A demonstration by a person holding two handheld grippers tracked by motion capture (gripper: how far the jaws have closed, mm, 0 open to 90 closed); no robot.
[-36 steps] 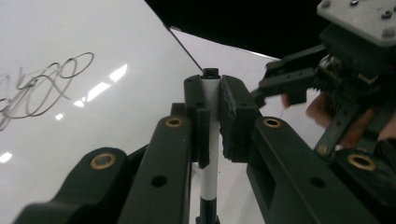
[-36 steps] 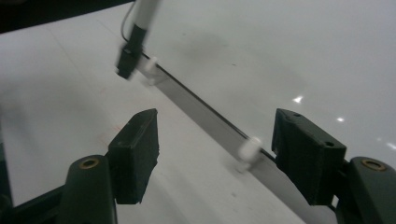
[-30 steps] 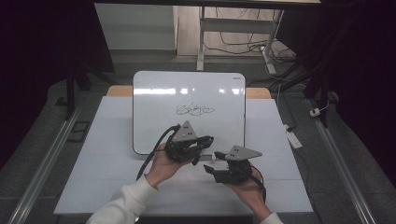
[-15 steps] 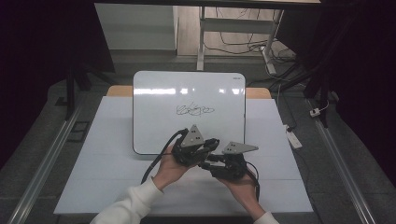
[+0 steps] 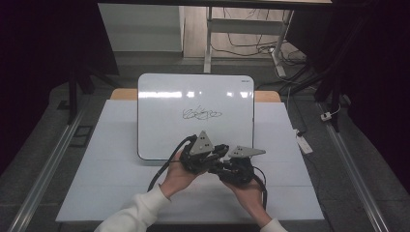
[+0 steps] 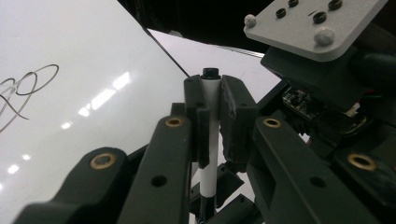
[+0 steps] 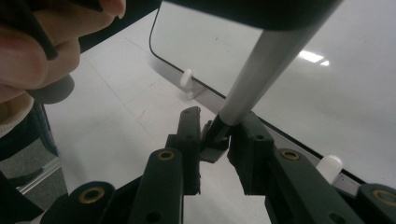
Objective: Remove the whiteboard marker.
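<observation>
— Changed since a second ago?
— Brought together. Left gripper (image 5: pixel 220 151) and right gripper (image 5: pixel 223 166), apart before, now touching over the near edge of the surface (image 5: pixel 111 159), just below the whiteboard's (image 5: pixel 164 111) near edge.
— Jaws?
— Left: closed on the white barrel of one marker (image 6: pixel 211 140), dark end poking above. Right: narrowed to a small gap, pinching the dark cap (image 7: pixel 215 133) at the marker's other end.
— Count?
— One whiteboard, one scribble (image 5: pixel 201 114), one marker, two grippers, two hands. Two small white pegs (image 7: pixel 187 78) along the whiteboard's rim.
</observation>
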